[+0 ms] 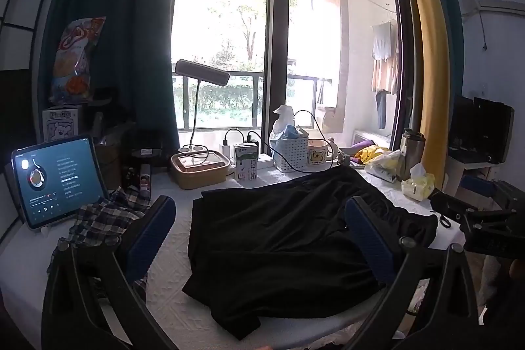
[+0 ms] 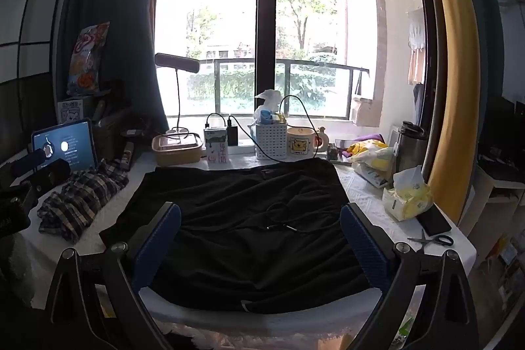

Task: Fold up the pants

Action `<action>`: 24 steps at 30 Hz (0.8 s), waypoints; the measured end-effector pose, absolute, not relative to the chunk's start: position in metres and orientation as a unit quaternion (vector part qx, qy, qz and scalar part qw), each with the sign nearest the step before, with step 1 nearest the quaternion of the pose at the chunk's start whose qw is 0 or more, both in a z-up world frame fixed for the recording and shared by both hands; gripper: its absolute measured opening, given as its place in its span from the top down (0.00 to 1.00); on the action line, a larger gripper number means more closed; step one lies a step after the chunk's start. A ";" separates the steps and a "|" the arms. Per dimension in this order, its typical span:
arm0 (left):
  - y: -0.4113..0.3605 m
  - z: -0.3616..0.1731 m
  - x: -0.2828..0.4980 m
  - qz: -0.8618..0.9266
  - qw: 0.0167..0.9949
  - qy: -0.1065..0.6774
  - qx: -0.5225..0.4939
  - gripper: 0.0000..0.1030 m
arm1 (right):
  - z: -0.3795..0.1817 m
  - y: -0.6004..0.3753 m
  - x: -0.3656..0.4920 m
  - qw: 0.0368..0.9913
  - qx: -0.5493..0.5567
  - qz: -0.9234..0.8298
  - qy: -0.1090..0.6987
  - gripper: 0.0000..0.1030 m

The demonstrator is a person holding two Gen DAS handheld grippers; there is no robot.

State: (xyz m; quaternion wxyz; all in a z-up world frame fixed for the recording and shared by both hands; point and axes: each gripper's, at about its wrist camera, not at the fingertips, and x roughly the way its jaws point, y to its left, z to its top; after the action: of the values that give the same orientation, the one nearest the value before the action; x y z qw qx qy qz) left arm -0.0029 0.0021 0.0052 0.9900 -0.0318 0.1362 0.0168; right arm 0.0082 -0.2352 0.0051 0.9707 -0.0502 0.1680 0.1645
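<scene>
black soft fabric pants [image 2: 249, 232] lie spread flat on my white-covered table [image 2: 367, 195]. left tool [image 1: 259, 228] and right tool [image 2: 261, 235] both hover wide apart, holding nothing. advise pinching one side edge, both layers, then folding leg over leg

Both wrist views face window, low over table [image 1: 170, 310] – share pants [image 2: 249, 238].
</scene>
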 end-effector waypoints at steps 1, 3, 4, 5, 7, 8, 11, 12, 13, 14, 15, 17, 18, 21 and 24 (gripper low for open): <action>0.001 0.005 -0.003 0.018 0.990 0.136 -0.031 0.01 | 0.005 -0.235 0.008 0.971 -0.051 0.164 0.168 0.04; 0.002 0.004 -0.003 0.021 0.990 0.136 -0.027 0.01 | 0.005 -0.235 0.009 0.971 -0.052 0.162 0.169 0.05; 0.002 0.004 -0.003 0.021 0.990 0.136 -0.027 0.01 | 0.004 -0.234 0.009 0.971 -0.053 0.161 0.170 0.04; 0.002 0.004 -0.003 0.022 0.990 0.136 -0.027 0.01 | 0.003 -0.234 0.010 0.971 -0.053 0.160 0.171 0.04; 0.002 0.003 -0.002 0.022 0.990 0.138 -0.028 0.01 | 0.002 -0.234 0.012 0.970 -0.055 0.156 0.177 0.04; 0.002 0.003 -0.001 0.022 0.989 0.140 -0.029 0.01 | 0.002 -0.235 0.012 0.970 -0.055 0.155 0.178 0.04; 0.003 0.006 -0.001 0.025 0.989 0.143 -0.029 0.01 | 0.004 -0.236 0.013 0.970 -0.052 0.154 0.182 0.04; 0.003 0.008 0.000 0.026 0.989 0.143 -0.028 0.01 | 0.005 -0.236 0.012 0.970 -0.053 0.154 0.183 0.04; 0.003 0.010 0.000 0.027 0.989 0.144 -0.028 0.01 | 0.007 -0.237 0.012 0.969 -0.054 0.154 0.184 0.04; 0.004 0.012 0.000 0.027 0.989 0.144 -0.028 0.01 | 0.009 -0.236 0.011 0.970 -0.055 0.153 0.184 0.04; 0.004 0.015 -0.001 0.027 0.989 0.144 -0.027 0.01 | 0.012 -0.237 0.010 0.970 -0.055 0.153 0.182 0.04; 0.003 0.020 -0.002 0.026 0.989 0.143 -0.026 0.01 | 0.017 -0.239 0.008 0.971 -0.053 0.152 0.179 0.04; 0.003 0.023 -0.001 0.026 0.989 0.144 -0.025 0.01 | 0.021 -0.241 0.007 0.971 -0.049 0.151 0.176 0.04; -0.001 0.029 -0.001 0.024 0.989 0.147 -0.019 0.01 | 0.028 -0.246 0.005 0.971 -0.043 0.153 0.177 0.04; -0.005 0.035 -0.001 0.022 0.989 0.149 -0.013 0.01 | 0.032 -0.250 0.001 0.972 -0.042 0.154 0.175 0.04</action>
State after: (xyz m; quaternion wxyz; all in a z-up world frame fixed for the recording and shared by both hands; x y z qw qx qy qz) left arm -0.0014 -0.0046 0.0346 0.9885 -0.0127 0.1488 0.0221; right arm 0.0014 -0.2499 0.0321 0.9715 -0.0423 0.1747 0.1543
